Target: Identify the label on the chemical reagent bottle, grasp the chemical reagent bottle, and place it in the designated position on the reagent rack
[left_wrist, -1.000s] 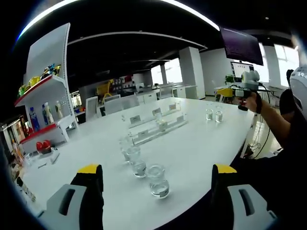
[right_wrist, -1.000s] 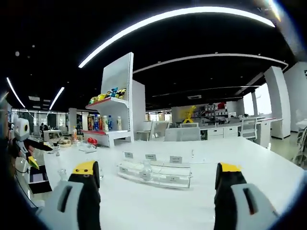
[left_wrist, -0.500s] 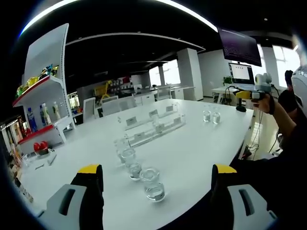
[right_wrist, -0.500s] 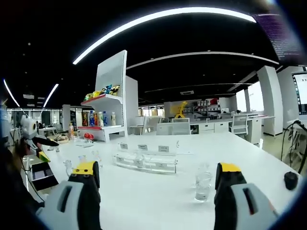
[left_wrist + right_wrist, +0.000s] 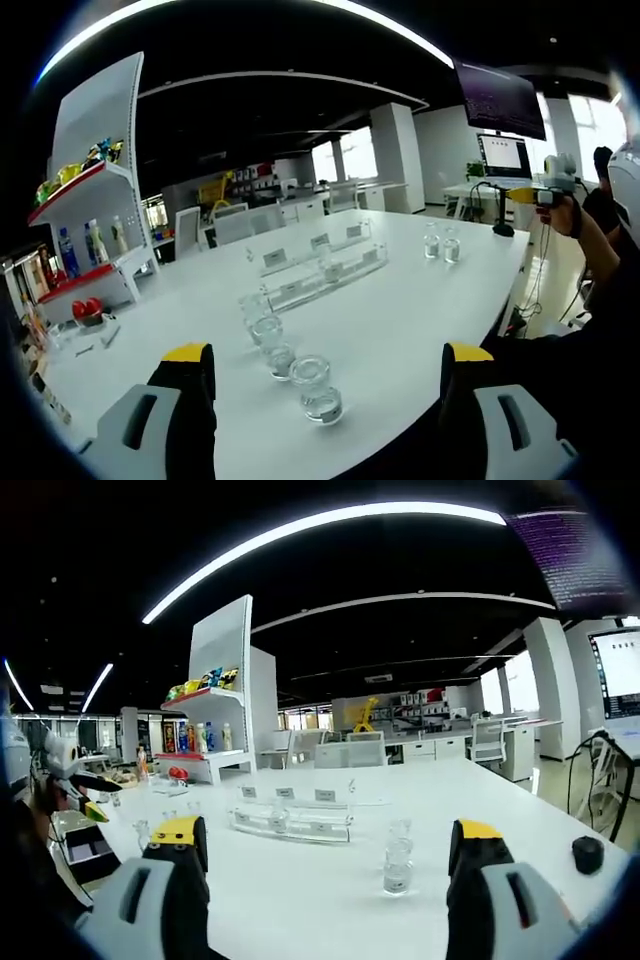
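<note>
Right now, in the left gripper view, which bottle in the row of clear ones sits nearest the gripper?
The lowest bottle, at the row's near end between the open jaws; the others line up behind it toward the reagent rack.

The label cards on the reagent rack are too small to read.

Right gripper with yellow-tipped jaws spread wide and empty above a white table, two small clear bottles standing close together between the jaws, clear rack with label cards farther back, white shelf of colourful bottles behind
</note>
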`<state>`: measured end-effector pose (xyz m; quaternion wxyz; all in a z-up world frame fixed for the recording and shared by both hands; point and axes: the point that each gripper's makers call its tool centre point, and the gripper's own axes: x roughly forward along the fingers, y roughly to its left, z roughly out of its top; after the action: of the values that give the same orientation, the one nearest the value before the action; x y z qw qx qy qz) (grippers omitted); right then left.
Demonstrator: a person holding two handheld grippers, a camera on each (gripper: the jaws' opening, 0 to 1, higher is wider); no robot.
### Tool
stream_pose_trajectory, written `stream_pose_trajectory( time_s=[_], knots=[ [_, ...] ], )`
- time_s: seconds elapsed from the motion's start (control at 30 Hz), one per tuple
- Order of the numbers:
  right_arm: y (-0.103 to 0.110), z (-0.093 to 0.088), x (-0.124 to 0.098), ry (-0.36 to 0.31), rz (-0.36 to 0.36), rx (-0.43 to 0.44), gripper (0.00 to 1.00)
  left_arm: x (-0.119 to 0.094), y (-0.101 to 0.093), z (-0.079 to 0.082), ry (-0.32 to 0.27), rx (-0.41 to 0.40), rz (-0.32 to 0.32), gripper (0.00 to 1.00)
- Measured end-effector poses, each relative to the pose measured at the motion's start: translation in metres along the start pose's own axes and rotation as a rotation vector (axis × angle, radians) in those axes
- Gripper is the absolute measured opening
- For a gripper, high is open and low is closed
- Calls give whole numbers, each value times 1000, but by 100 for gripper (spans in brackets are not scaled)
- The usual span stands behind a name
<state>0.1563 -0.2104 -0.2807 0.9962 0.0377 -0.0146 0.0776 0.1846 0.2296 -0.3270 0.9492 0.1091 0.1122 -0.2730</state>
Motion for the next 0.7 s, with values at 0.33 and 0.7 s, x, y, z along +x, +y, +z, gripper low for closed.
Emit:
stream_pose_trajectory(
  time_s=[0.33, 0.7],
  knots=[
    [4, 8, -15, 5, 10, -35, 97, 1, -4, -1, 8, 6, -2, 93],
    [1, 11, -20, 17, -7, -61, 97, -3, 0, 1, 2, 5, 14, 93]
  ],
)
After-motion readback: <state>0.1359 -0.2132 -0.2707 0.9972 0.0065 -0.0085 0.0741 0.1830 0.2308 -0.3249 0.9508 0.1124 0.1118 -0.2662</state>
